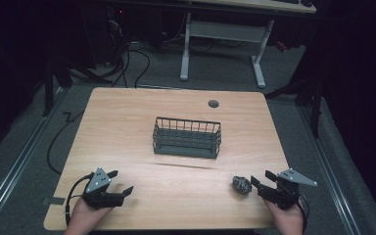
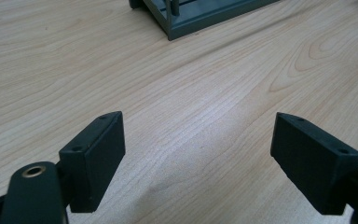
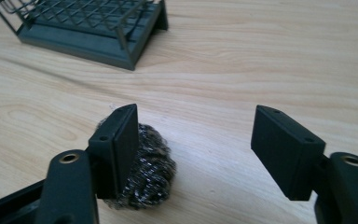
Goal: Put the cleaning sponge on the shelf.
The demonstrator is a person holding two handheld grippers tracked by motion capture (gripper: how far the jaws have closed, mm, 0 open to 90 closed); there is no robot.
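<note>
We see a wooden counter (image 1: 127,122) with a dark wire basket (image 1: 187,137) standing near its middle. A ball of steel wool (image 1: 242,184) lies on the bare wood toward the near right edge, well apart from the basket.

Our left hand-held gripper (image 1: 120,183) rests near the front left edge of the counter, held by the left hand (image 1: 82,215). Its jaws stand wide apart with nothing between them; in the left gripper view we see only wood grain in the gap of the left hand-held gripper (image 2: 198,151), and a corner of the basket (image 2: 200,16) farther off at the top.

Our right hand-held gripper (image 1: 262,180) sits near the front right edge, held by the right hand (image 1: 289,220), just beside the steel wool. In the right gripper view its jaws are also spread wide and grip nothing (image 3: 196,149). The steel wool (image 3: 149,172) lies partly behind one jaw, off to the side of the gap rather than in it; whether that jaw touches it we cannot tell. The basket (image 3: 84,32) shows beyond, at the upper left.
</note>
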